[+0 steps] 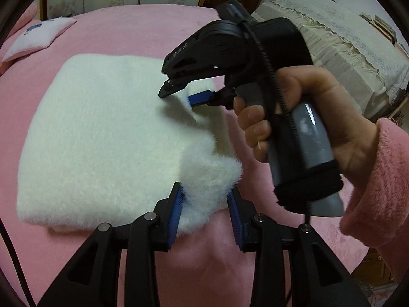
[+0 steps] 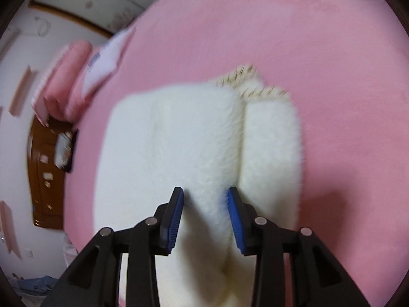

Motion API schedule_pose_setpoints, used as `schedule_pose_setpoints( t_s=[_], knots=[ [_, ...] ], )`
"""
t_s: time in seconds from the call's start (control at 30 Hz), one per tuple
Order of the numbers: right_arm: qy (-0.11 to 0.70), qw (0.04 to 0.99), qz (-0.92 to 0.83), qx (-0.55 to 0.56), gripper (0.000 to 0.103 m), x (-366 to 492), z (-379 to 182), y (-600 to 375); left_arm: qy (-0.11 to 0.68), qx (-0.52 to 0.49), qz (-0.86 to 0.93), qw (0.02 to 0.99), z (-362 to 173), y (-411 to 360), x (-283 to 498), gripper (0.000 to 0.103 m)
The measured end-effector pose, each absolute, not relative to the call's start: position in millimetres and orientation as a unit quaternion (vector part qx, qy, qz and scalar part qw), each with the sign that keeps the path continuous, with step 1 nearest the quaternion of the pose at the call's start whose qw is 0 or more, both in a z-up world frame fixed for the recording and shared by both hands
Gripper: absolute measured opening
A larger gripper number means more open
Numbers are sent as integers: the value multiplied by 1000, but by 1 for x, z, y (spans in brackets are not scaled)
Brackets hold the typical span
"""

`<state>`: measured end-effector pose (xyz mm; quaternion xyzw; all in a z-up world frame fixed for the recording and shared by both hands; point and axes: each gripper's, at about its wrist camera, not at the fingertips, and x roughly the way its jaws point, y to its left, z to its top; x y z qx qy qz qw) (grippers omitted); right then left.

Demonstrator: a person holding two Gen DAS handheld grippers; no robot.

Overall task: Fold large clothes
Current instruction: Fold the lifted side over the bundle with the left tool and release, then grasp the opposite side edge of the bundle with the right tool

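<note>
The left gripper [image 1: 205, 199] points steeply down with its blue pads parted, a fluffy corner of the white fleece garment [image 1: 102, 133] sitting loosely between them; the pads do not press it, so the grip reads as released. The right gripper [image 2: 205, 199] is likewise angled down, its jaws apart around a raised ridge of the same garment [image 2: 173, 138], brushing the pile at most (the picture is motion-blurred, so contact is hard to judge). In the left wrist view the right gripper [image 1: 184, 90] hovers at the garment's far right edge, held by a hand [image 1: 301, 117] wrapped round its grey handle, in a pink fuzzy sleeve [image 1: 381, 186]. The garment lies folded into a thick, roughly rectangular slab in the middle of the pink bed cover [image 1: 255, 255]; in the right wrist view its long axis runs away from the camera, with a narrower folded strip beside it on the right. Around it: a pale pillow [image 1: 38, 38] at the far left, a lace-covered piece of furniture [image 1: 345, 48] to the right, and a wooden door [image 2: 46, 179] beyond the bed.
</note>
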<state>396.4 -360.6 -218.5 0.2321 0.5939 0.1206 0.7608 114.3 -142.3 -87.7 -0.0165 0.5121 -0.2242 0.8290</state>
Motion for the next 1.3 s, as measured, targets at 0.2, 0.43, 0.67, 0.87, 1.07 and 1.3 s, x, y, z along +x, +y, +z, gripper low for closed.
schedule_pose_setpoints(
  t_s=[0.2, 0.43, 0.67, 0.87, 1.07, 1.3],
  knots=[
    [501, 830, 124, 212, 9, 364, -172, -359, 530, -61, -234, 813, -75, -122, 120, 40],
    [520, 828, 63, 198, 8, 355, -172, -375, 568, -98, -256, 776, -57, -100, 110, 47],
    [556, 779, 19, 288, 16, 356, -219, -401, 573, -69, -235, 782, -47, -81, 110, 48],
    [563, 799, -16, 210, 47, 356, -213, -395, 569, -73, -191, 796, -33, -47, 131, 48],
    [547, 788, 20, 283, 28, 375, -225, -412, 548, -94, -159, 816, -15, -21, 148, 52],
    [520, 828, 57, 203, 17, 377, -188, -373, 525, -86, -106, 840, -9, 18, 173, 52]
  ],
)
